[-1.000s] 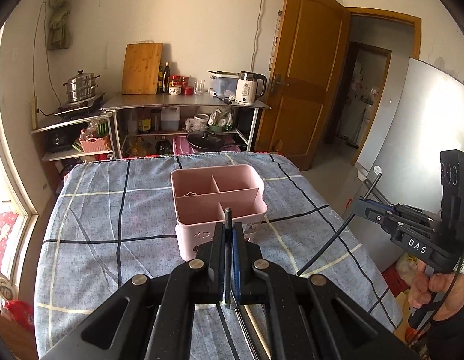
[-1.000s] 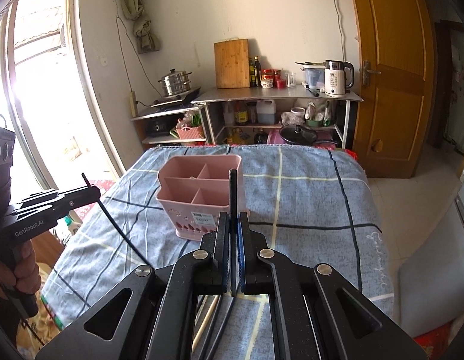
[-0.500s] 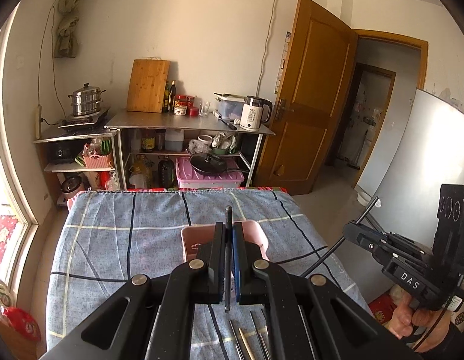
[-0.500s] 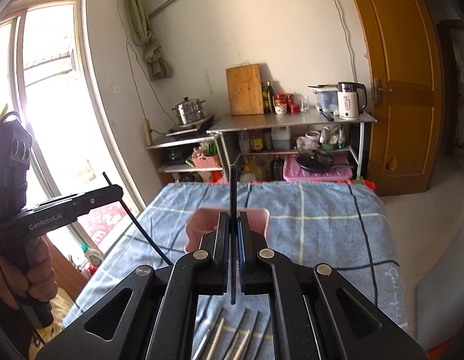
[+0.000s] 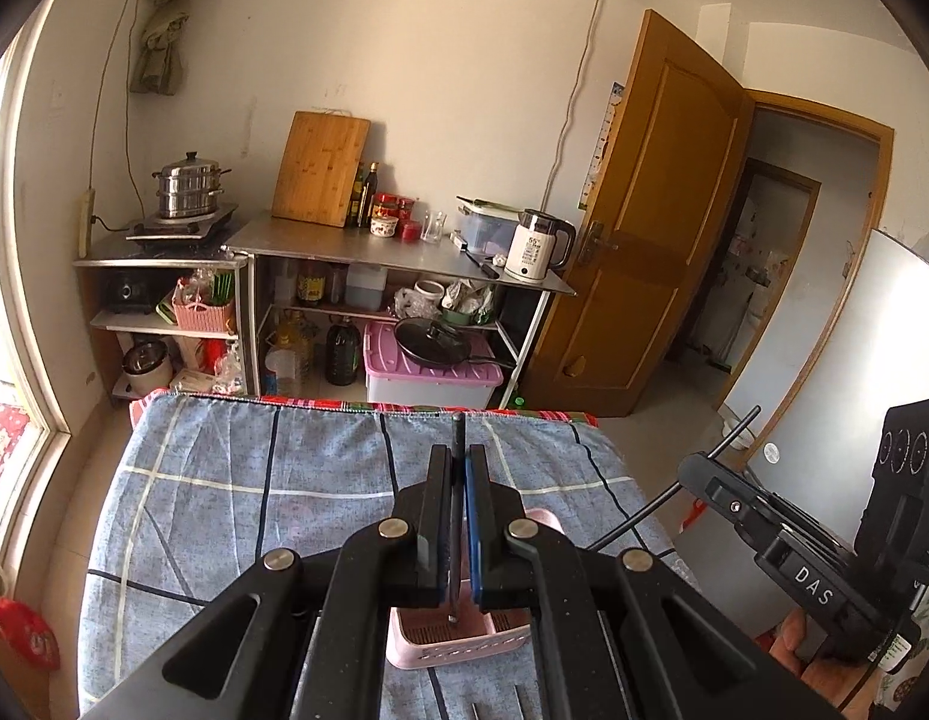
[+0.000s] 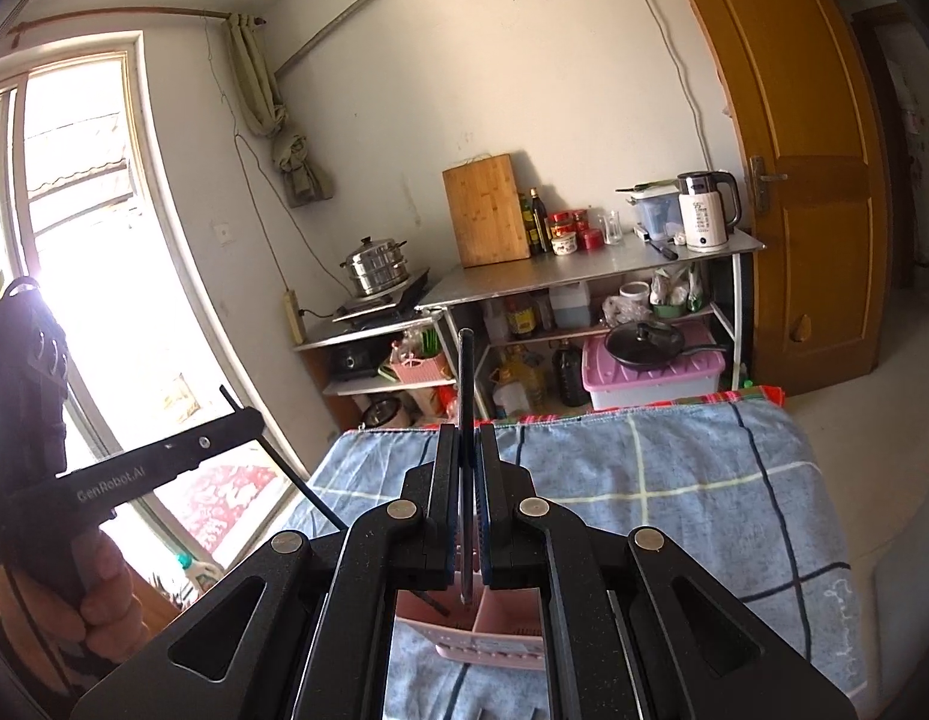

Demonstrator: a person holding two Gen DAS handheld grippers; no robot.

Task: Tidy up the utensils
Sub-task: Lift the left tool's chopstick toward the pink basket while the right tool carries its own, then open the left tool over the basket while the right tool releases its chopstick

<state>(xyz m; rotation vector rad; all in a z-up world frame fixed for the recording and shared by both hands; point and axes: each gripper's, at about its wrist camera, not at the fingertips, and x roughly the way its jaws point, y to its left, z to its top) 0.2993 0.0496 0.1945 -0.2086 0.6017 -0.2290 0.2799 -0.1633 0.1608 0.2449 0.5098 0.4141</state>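
Note:
My left gripper (image 5: 456, 456) is shut on a thin dark chopstick (image 5: 457, 438) held upright; its lower tip hangs over the pink utensil caddy (image 5: 458, 639) seen under the jaws. My right gripper (image 6: 466, 438) is shut on another dark chopstick (image 6: 466, 372), its lower tip over the same pink caddy (image 6: 494, 624). The right gripper also shows in the left wrist view (image 5: 692, 474), and the left one in the right wrist view (image 6: 248, 420), each with its stick slanting down. More utensils (image 5: 512, 702) lie on the cloth near me.
The table wears a blue checked cloth (image 5: 254, 480). Behind it stand a metal shelf (image 5: 398, 252) with a kettle (image 5: 533, 246), cutting board and pots, a pink storage box (image 5: 428, 375), and a wooden door (image 5: 638, 222). A window (image 6: 86, 276) is on the left.
Both grippers have risen and tilted forward over the caddy, each still clamped on its chopstick. The caddy has slid from the middle of the views to beneath the jaws.

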